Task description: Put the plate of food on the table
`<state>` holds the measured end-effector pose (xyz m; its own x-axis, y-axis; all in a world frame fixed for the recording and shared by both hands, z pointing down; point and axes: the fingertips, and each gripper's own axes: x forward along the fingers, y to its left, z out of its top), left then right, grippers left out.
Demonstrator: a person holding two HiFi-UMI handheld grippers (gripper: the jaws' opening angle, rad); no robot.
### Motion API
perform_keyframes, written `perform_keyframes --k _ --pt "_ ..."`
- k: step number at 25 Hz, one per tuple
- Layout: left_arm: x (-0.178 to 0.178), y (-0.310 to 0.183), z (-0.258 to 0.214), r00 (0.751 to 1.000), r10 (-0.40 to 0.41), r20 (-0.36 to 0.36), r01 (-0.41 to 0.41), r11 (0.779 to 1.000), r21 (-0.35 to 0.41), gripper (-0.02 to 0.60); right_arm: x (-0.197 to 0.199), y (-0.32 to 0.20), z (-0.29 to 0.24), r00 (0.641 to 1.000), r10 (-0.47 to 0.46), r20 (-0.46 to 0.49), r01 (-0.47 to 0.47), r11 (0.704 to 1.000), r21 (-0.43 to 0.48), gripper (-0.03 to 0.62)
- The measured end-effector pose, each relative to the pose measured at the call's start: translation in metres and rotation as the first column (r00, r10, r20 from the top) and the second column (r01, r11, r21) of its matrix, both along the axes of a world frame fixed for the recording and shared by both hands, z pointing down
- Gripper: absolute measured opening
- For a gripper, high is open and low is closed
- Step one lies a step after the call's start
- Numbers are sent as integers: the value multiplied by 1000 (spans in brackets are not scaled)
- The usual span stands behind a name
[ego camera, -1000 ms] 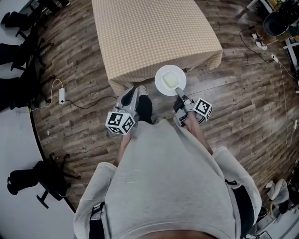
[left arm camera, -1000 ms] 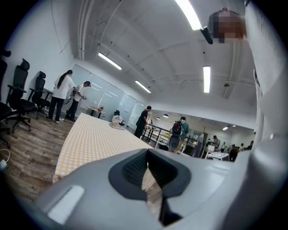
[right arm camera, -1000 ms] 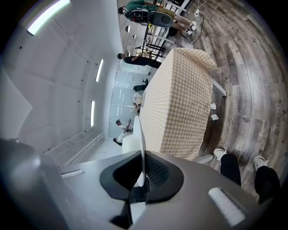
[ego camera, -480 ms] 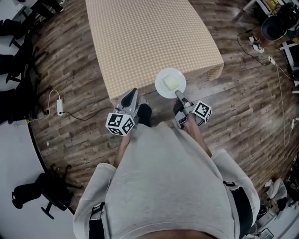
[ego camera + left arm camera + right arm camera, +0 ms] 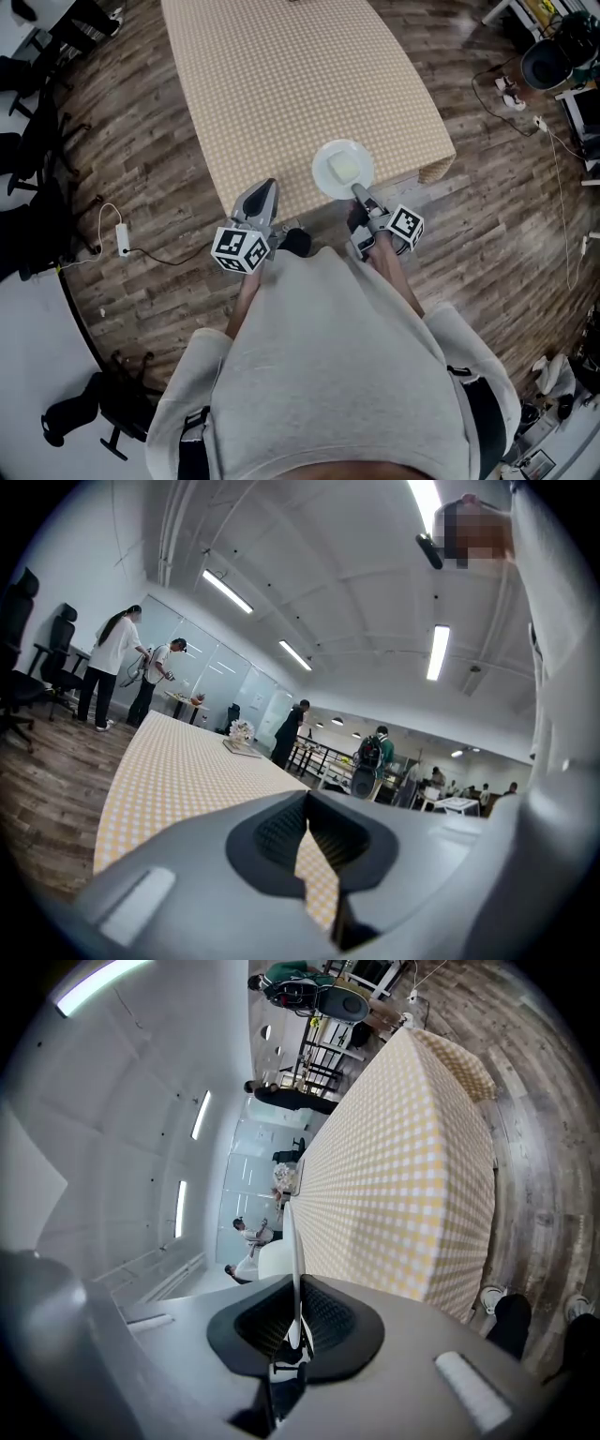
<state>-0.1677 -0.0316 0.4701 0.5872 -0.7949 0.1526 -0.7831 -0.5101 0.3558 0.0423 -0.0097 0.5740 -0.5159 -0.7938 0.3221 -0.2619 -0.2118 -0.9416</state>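
A person in a grey top is standing at the near end of a worktop [image 5: 281, 84] covered in yellow-checked cloth, holding 1 gripper in each hand. The right gripper [image 5: 357, 192], at the centre of the head view, is clamping narrowly on the near rim of a white plate [image 5: 342, 169], which is carrying a pale block of food [image 5: 345, 166]. The plate is hanging over the worktop's near edge, close to the cloth's lower right corner. In the right gripper view it is showing edge-on and looks clear of the cloth, so it is not yet set down.

The left gripper [image 5: 262, 190], just left of the plate, is pointing at the same edge. Its jaws are standing together with nothing between them.

The step in hand appears to be the delivery itself, with the plate arriving over the worktop. The next move is likely calling for a level reach further in over the cloth, a gentle lowering until the base is resting flat, and only then a release. Tipping the plate could slide the food off.

No brand, label or readable writing is showing. The cubes on the 2 grippers are bearing only black-and-white square markers.
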Motion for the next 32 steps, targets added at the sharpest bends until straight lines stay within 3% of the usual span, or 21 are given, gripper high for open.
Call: perform_keyframes --k 9,16,23,32 --pt "-33 -71 -5 1000 9 4 -9 1000 10 8 -31 -76 -8 1000 6 0 -6 1000 28 17" --pt "-36 -88 3 1000 14 10 -14 1000 -10 8 -39 -94 -6 999 14 43 -16 999 39 20" --pt "-6 -94 9 1000 11 24 -10 1000 -29 8 -16 -102 -3 998 2 67 -4 999 34 12" --pt "57 -117 9 998 -65 23 66 997 -44 8 43 -133 3 995 -89 52 90 996 -14 12"
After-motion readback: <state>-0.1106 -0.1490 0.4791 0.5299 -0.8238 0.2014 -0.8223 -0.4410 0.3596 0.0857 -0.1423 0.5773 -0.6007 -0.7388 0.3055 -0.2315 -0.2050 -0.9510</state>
